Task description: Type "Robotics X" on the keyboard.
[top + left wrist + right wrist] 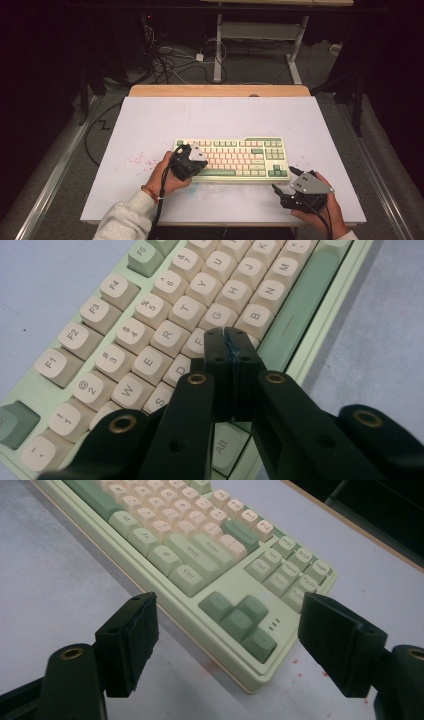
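High view: keyboard (232,159), cream and green, lies flat on the white surface (150,125). Left gripper (192,161) sits over the keyboard's left end, held by the left hand (167,177) in a pale sleeve. Right gripper (281,189) rests just off the keyboard's near right corner, fingers spread wide, nothing between them. Faint red specks on the surface left of the left gripper.

Left gripper view: fingers (220,365) pressed together, pads meeting, nothing clamped. Tips sit over the keyboard (150,325) around the F and V keys, just left of the green space bar (300,305); cannot tell if tips touch a keycap. Letter rows run ahead of the tips, function keys far left.

Right gripper view: fingers (132,640) stand wide apart, empty. Keyboard (200,565) corner with the green arrow keys (240,620) lies between and just ahead of the fingers, not touched. Bare surface (50,580) beside the left finger; red specks near the right one.
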### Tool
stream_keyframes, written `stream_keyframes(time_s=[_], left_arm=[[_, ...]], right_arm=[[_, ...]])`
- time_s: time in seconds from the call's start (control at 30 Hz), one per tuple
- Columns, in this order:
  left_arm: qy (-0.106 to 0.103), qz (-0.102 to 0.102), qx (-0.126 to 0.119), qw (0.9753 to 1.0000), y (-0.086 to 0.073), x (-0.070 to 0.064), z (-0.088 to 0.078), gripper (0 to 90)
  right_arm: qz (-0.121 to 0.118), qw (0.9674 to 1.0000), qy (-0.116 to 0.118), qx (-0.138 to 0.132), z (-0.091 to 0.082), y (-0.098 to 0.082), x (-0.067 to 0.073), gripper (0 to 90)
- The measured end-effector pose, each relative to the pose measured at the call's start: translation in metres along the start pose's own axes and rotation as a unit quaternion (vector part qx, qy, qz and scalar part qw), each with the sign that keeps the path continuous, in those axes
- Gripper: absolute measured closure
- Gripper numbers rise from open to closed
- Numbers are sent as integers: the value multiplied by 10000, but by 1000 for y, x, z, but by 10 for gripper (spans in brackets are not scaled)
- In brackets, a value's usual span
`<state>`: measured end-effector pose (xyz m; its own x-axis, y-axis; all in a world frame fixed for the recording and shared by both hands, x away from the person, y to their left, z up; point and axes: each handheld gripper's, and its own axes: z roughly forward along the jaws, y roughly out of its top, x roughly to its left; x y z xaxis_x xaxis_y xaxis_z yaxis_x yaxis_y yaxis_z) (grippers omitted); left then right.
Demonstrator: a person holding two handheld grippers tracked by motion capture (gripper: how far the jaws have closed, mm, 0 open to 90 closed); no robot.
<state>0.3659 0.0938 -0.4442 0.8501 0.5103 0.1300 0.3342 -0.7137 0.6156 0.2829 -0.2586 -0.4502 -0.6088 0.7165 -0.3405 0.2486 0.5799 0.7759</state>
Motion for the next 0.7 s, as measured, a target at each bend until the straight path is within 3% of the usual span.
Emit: stream_keyframes(time_s=[0.3,0.7], left_arm=[[11,31,103,9999,-2,-1,6,868],[150,81,-39,9998,1,-2,-1,856]], right_arm=[[3,10000,5,25,0,0,0,243],[-27,10000,1,18,-1,0,0,243]])
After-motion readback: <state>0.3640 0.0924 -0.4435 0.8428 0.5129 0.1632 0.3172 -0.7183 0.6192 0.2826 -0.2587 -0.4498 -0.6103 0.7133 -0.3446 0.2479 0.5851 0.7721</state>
